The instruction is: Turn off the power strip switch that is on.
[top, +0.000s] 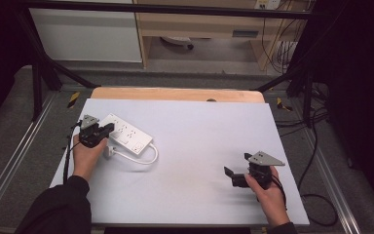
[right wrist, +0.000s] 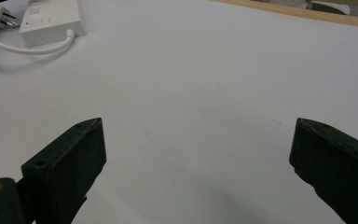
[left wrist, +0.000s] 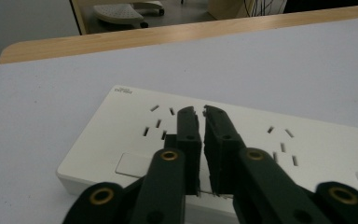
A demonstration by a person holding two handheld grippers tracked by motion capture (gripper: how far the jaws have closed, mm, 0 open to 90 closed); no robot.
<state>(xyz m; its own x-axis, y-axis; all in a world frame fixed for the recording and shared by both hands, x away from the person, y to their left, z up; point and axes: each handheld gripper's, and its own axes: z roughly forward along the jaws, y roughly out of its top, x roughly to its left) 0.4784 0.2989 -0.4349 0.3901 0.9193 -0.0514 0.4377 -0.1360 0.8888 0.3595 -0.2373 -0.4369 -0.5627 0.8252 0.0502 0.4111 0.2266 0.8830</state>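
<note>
Left hand-held gripper (left wrist: 199, 112) sits right over the flat white plastic power strip (top: 126, 134), with its two black jaws squeezed almost together and a thin gap between them. They hold nothing that I can see — the tips rest on or just above the strip's top, between two sets of plug holes. The strip lies on the left side of the pale grey worktop (top: 199, 126), and its white cord (top: 143, 158) loops round to a white plug (top: 108, 151) lying just beside the left hand.

Right hand-held gripper (top: 236, 176) waits well apart, near the front right, with jaws spread wide and nothing in them.

It looks like the left one is pinning the strip down. Next, the right one likely needs to cross over and pick up the plug, gripping its body and not the metal pins.

Lots of bare worktop lies between the two hands. The strip is near the left edge, so pushing it that way is risky.
</note>
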